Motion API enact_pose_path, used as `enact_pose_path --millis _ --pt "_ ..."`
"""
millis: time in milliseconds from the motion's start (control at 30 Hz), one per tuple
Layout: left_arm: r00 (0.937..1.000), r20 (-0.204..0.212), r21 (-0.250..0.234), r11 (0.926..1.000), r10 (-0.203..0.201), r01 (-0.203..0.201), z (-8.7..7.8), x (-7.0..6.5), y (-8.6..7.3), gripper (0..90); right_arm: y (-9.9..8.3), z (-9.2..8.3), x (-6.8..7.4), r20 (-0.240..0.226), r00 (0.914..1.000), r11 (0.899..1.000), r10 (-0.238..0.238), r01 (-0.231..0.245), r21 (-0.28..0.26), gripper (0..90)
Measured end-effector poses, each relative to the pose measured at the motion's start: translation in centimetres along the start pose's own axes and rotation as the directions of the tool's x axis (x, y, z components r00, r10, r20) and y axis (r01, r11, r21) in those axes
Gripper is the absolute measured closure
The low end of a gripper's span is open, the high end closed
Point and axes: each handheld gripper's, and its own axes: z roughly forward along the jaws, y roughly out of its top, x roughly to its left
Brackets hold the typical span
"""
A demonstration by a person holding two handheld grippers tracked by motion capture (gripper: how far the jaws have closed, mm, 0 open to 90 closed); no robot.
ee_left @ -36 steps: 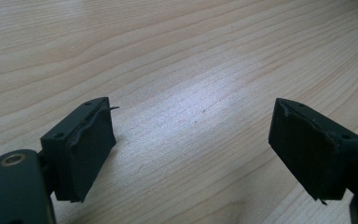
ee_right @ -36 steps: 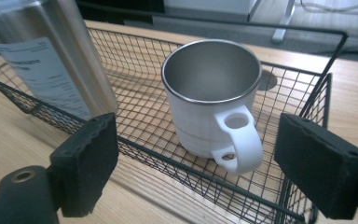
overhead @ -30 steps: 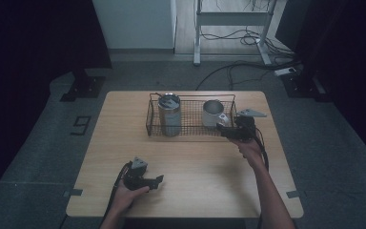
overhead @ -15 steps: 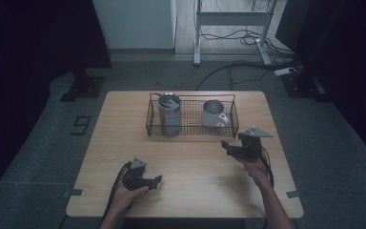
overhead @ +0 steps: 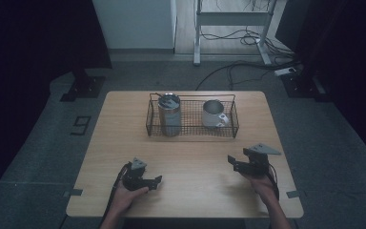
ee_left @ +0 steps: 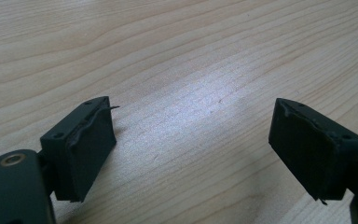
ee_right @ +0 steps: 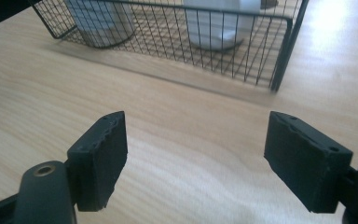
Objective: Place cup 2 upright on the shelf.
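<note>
Tumbler and mug are seen in the basket, upper centre; little seems left to do. The left gripper, lower left, is held empty with jaws apart. The right gripper, lower right, is empty too, its jaws just narrowed.

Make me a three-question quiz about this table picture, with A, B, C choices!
1. Where is the white mug?
A. In the wire basket
B. On the floor
C. In a gripper

2. How many cups stand in the basket?
A. One
B. Two
C. Four

3. What is between the right gripper's jaws?
A. A spoon
B. The mug
C. Nothing

Answers:
1 A: the white mug sits inside the wire basket at the far side of the table.
2 B: the mug and a tall metal cup are the two in it.
3 C: the right gripper has its jaws apart, with bare wood between them.
</note>
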Motion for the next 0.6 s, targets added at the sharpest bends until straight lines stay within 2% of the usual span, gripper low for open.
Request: enact_pose_path --millis 333,433,600 --pt "0.9999 -0.005 -0.006 0.9999 0.011 -0.011 0.0 0.0 -0.1 14.0 -2.1 -0.2 -0.5 -0.009 0.9995 1.000 0.031 -0.031 0.005 21.6" --pt "0.9999 -0.006 -0.008 0.9999 0.013 -0.013 0.0 0.0 -0.2 14.0 -2.3 -0.2 -0.6 -0.006 0.9998 1.000 0.018 -0.018 0.020 21.1" --pt "0.9998 -0.008 -0.010 0.9998 0.018 -0.018 0.0 -0.1 -0.2 13.6 -2.3 -0.5 -0.7 -0.006 0.9997 1.000 0.025 -0.025 0.004 21.3"
